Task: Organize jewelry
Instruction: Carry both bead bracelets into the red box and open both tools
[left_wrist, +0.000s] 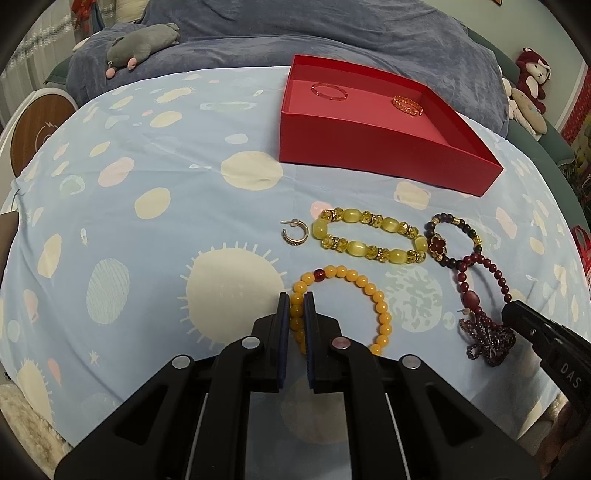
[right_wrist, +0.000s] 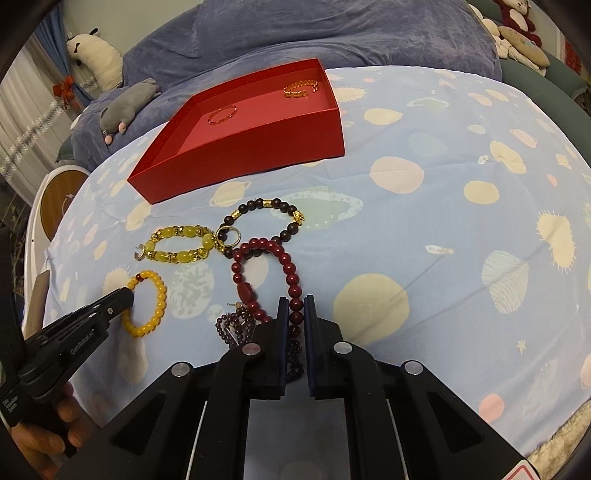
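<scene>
- A light-blue bedsheet (left_wrist: 155, 177), thin woven cloth printed with cream and pink planet discs, is covering the work surface and carrying every item.
- A red box (left_wrist: 388, 155), a shallow rectangular cardboard tray with matte walls, is sitting at the far side of the sheet. A thin red bangle (left_wrist: 329, 91) and a gold chain-link bracelet (left_wrist: 407, 105) are lying apart inside it.
- The left gripper (left_wrist: 297, 306), black moulded plastic with blue ribbed pads, is clamping the near-left arc of the amber bead bracelet (left_wrist: 354, 280), a ring of smooth round orange-yellow beads with one dark red bead.
- The right gripper (right_wrist: 295, 308) is clamping a strand of the dark red bead bracelet (right_wrist: 284, 258), glossy round beads with one oblong bead and a purple bead tassel (right_wrist: 232, 325).
- A yellow cat's-eye bracelet (left_wrist: 369, 236), barrel beads alternating with faceted gold crystals, is lying flat between the box and the amber bracelet.
- A dark wooden bead bracelet (left_wrist: 454, 236) with gold charms and a red clover piece is lying beside it.
- A metal hoop earring (left_wrist: 291, 232), C-shaped with a post, is resting just left of the yellow bracelet.
</scene>
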